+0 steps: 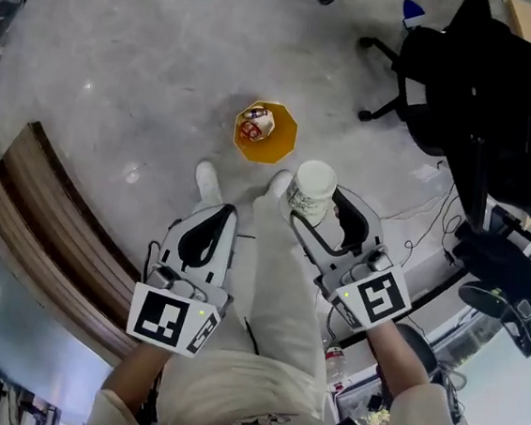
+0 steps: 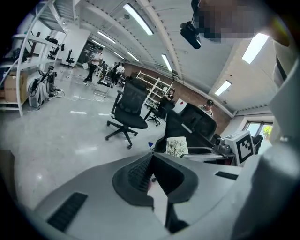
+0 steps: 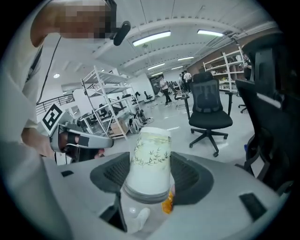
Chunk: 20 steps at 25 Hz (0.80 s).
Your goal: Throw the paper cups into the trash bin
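One office chair (near trash bin)

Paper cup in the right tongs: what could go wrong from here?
1. Miss: in the head view the paper cup, gripped by the right tongs, sits beside the orange trash bin, not over it. Released here, it would likely land on the floor.
2. Bounce-out: the bin looks small from standing height and already holds another cup, so a dropped cup could glance off and roll away.
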Motion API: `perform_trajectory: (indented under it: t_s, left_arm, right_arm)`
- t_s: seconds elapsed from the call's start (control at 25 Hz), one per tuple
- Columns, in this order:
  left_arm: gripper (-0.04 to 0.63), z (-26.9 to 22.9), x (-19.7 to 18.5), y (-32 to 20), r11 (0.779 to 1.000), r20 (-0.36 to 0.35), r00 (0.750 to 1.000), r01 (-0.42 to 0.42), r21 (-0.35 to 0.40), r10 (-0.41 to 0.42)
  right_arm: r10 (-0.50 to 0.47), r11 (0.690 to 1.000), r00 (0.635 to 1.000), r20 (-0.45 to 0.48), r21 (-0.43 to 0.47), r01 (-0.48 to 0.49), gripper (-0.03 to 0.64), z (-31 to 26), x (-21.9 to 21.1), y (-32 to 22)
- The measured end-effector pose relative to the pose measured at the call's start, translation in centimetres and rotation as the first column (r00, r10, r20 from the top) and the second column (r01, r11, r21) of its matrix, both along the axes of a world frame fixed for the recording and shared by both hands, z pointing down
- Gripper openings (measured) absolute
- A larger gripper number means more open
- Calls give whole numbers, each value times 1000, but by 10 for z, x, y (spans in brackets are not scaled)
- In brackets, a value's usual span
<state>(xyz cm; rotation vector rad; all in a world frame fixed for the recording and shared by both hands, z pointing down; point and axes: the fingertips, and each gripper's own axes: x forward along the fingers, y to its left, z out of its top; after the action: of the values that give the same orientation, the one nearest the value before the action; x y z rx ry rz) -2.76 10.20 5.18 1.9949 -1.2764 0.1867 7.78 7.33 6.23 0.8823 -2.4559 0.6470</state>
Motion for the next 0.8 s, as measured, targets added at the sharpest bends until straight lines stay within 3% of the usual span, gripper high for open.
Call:
perform_trajectory:
  t_s: [0.16,0.32,0.44,0.6,0.8]
  left_arm:
    - [6,84,5,-14,994,20,995,94,-60,-93]
    - [6,159,18,-24,969,-8,975,219,-112,-221]
    - [6,208,40,-15,962,-12,973,228,-148,-232]
    - [6,274,63,-7,965,35,976,220,-141,-217]
    - [6,372,70,-2,947,66,961,277,-163,-270]
  right_arm:
    - [-41,998,999,-32,-45,40,281,87,12,-11]
    - [-75,995,995,-69,-74,69,281,175,26,-16]
    - [-109,990,989,-104,-96,99,281,232,31,-5]
    - [-146,982,981,-126,-137,129,281,299,35,4]
    - [-146,982,977,-157,-143,124,281,379,32,0]
